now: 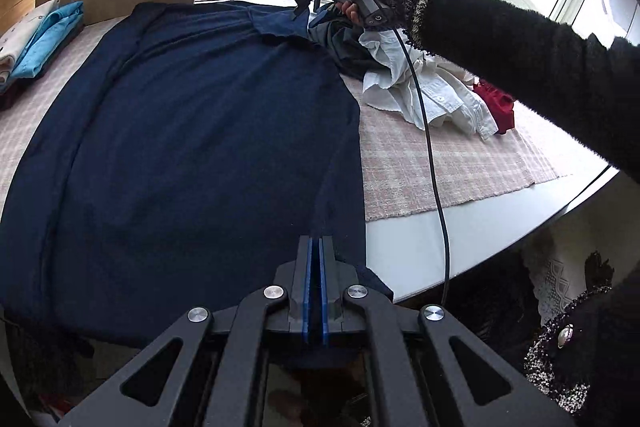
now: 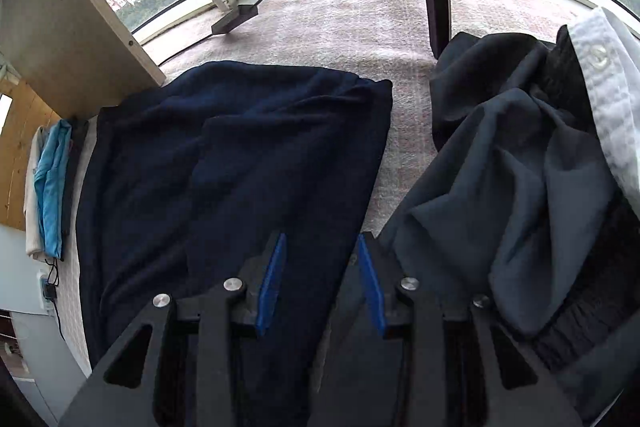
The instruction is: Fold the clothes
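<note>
Your left gripper point(image 1: 315, 247) is pinched shut on what looks like the near hem of the navy shirt point(image 1: 192, 131) spread flat on the mat point(image 1: 440, 163), while your right gripper point(image 2: 322, 247) hovers half-open over its far corner, ready to grab for the fold.

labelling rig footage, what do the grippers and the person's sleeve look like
Both grippers, left and right, are black linkage frames with silver rivets and blue-padded fingers. A black cable trails from the right one. The sleeve is fuzzy black with a speckled tweed cuff.
</note>
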Available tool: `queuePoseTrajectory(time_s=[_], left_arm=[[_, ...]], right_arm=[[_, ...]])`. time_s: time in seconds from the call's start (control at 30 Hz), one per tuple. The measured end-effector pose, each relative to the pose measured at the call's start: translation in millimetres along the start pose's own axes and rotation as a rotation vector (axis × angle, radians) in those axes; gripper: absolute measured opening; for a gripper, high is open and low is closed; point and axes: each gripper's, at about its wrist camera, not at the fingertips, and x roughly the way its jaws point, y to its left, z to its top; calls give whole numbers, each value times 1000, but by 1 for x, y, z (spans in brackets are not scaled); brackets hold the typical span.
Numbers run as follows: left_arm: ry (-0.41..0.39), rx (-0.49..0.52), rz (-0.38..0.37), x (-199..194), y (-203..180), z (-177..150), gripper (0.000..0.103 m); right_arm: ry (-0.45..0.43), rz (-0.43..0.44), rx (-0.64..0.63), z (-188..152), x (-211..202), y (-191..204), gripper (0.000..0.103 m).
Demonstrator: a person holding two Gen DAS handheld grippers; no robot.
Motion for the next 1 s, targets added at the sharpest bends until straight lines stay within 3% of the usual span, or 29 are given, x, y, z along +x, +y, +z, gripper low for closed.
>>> queuePoseTrajectory(time_s=[0.1, 0.17, 0.2, 0.37, 0.43, 0.53, 0.67, 0.8, 0.9, 1.0], left_arm=[[-6, -46, -38, -1, 7, 1, 3], [-15, -81, -85, -3, 10, 1, 2], [-22, -97, -114, -6, 11, 0, 2], [-72, -189, -125, -40, 30, -15, 2], [-99, -240, -74, -54, 48, -22, 2], [-145, -314, 2, -70, 75, -32, 2], [-143, -393, 77, -62, 105, -47, 2], [-92, -430, 92, -42, 120, -61, 2], [-90, -423, 101, -44, 121, -63, 3], [-81, -431, 107, -46, 128, -65, 4]], right_arm=[[-8, 42, -27, 3, 7, 3, 37], [-4, 65, -51, 3, 10, 7, 10], [6, 71, -63, 2, 10, 9, 3], [-66, 58, -137, 9, -31, 35, 3], [-88, 88, -150, 16, -47, 52, 3], [-98, 50, -247, 25, -49, 98, 3], [-55, -32, -349, 33, -8, 162, 3], [44, -95, -435, 27, 48, 200, 4], [29, -42, -459, 19, 48, 210, 8], [1, -15, -446, 13, 23, 207, 33]])
